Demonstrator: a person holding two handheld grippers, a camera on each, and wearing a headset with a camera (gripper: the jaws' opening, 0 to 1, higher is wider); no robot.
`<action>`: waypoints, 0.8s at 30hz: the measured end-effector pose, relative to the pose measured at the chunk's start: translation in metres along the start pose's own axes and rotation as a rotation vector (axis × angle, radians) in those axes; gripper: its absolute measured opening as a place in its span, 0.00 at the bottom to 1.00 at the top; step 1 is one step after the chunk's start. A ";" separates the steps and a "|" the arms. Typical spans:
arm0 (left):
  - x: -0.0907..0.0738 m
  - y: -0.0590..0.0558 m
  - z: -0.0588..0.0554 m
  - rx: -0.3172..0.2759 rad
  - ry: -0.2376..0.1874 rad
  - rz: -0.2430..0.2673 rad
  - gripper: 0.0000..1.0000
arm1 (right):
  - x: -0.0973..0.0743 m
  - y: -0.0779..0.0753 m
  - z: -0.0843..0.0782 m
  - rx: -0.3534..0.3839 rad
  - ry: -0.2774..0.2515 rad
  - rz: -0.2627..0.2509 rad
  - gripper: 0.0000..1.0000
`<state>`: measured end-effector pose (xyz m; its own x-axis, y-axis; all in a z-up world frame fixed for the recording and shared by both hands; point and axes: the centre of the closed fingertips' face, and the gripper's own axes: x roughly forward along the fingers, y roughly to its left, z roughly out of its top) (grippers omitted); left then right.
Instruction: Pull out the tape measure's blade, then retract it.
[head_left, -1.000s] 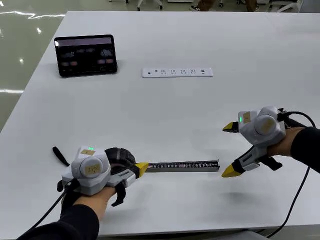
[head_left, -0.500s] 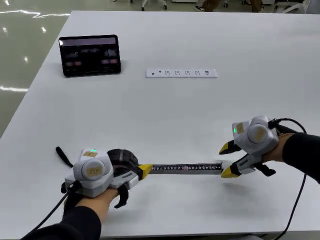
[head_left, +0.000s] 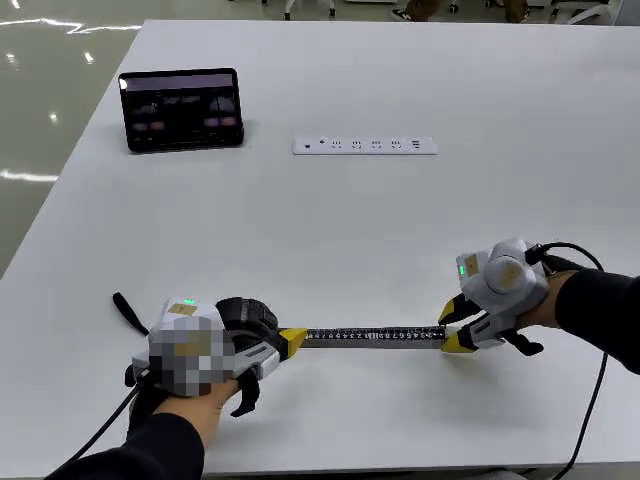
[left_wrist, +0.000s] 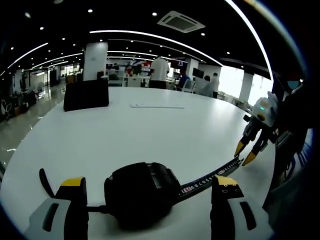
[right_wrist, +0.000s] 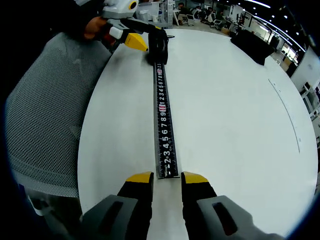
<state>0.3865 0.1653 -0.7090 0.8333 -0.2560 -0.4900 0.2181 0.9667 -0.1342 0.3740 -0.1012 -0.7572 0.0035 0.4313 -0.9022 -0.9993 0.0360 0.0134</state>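
The black tape measure case (head_left: 245, 322) rests on the white table (head_left: 330, 240) at the near left. My left gripper (head_left: 275, 322) stands open around it. In the left gripper view the case (left_wrist: 142, 192) sits between the jaws of the left gripper (left_wrist: 149, 182), with a gap on each side. The blade (head_left: 372, 336) lies flat, drawn out to the right. Its free end lies between the yellow fingertips of my right gripper (head_left: 452, 328). In the right gripper view the blade (right_wrist: 162, 115) ends just inside the narrow, open jaws of the right gripper (right_wrist: 167, 179).
A dark tablet (head_left: 180, 108) stands at the far left and a white power strip (head_left: 365, 146) lies at the far centre. The case's black strap (head_left: 125, 312) trails left. A cable (head_left: 590, 400) hangs from the right gripper by the near table edge.
My right gripper has come down and to the left to the blade's end, and its jaws have narrowed around it. The left gripper and the case have stayed put.
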 end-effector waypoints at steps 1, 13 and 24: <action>0.000 0.001 0.000 -0.001 -0.001 0.002 1.00 | 0.000 0.001 0.001 -0.001 0.000 0.001 0.17; 0.001 0.000 0.001 -0.023 -0.007 0.002 0.99 | 0.004 0.002 0.001 -0.046 0.018 0.010 0.12; 0.005 0.002 -0.003 -0.069 0.006 0.024 0.88 | 0.006 0.001 0.002 -0.032 0.084 0.013 0.11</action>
<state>0.3898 0.1663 -0.7139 0.8347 -0.2332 -0.4988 0.1628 0.9699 -0.1810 0.3729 -0.0967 -0.7615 -0.0110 0.3544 -0.9350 -0.9999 0.0020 0.0125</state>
